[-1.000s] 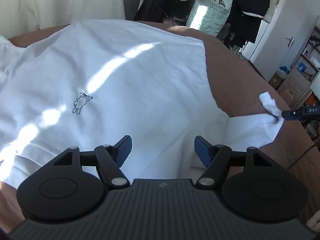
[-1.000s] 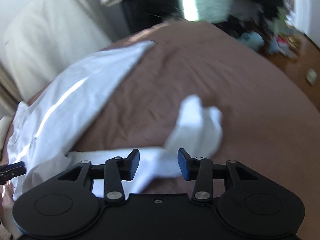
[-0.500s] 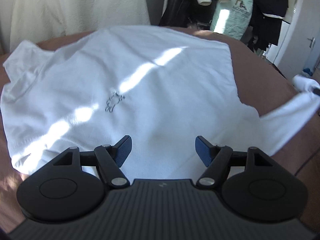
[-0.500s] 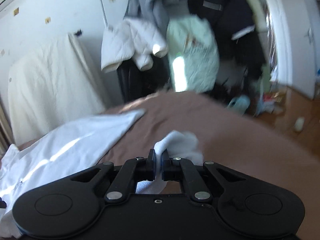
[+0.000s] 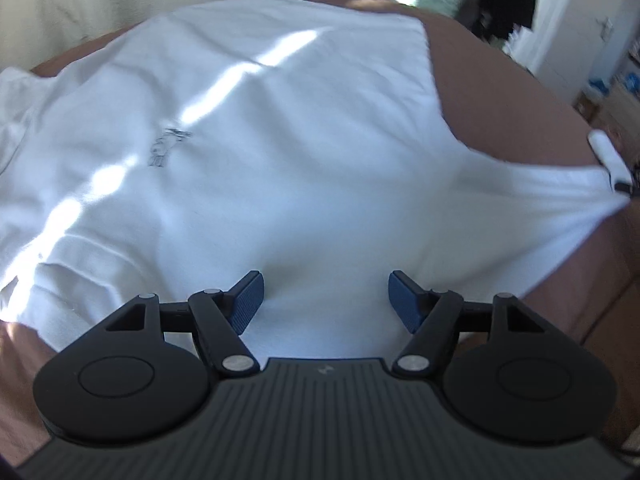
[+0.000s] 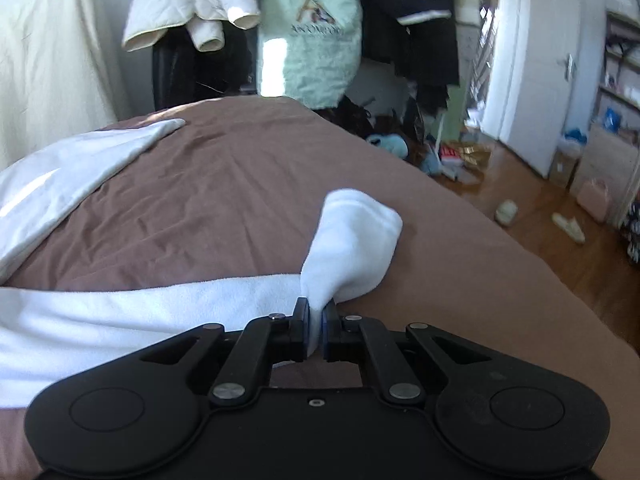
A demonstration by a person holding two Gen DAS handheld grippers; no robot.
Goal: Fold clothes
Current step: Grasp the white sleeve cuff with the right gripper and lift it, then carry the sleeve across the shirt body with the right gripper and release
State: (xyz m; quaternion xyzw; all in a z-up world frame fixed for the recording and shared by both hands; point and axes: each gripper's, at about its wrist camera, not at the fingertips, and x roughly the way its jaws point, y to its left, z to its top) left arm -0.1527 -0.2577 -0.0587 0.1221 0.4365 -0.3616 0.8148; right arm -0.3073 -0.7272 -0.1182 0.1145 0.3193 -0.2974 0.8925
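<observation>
A bed with a brown cover (image 6: 240, 200) is carrying a white shirt (image 5: 280, 140), which is lying spread flat across it.

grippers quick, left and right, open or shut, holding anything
Left tool: open, empty, above the white t-shirt.
Right tool: shut on the t-shirt's sleeve, over the brown bedspread.

right gripper (image 6: 316, 330) is clamped on the white shirt's sleeve (image 6: 352, 248), cuff poking up toward 12 o'clock over the brown bedspread (image 6: 224, 200).
</observation>
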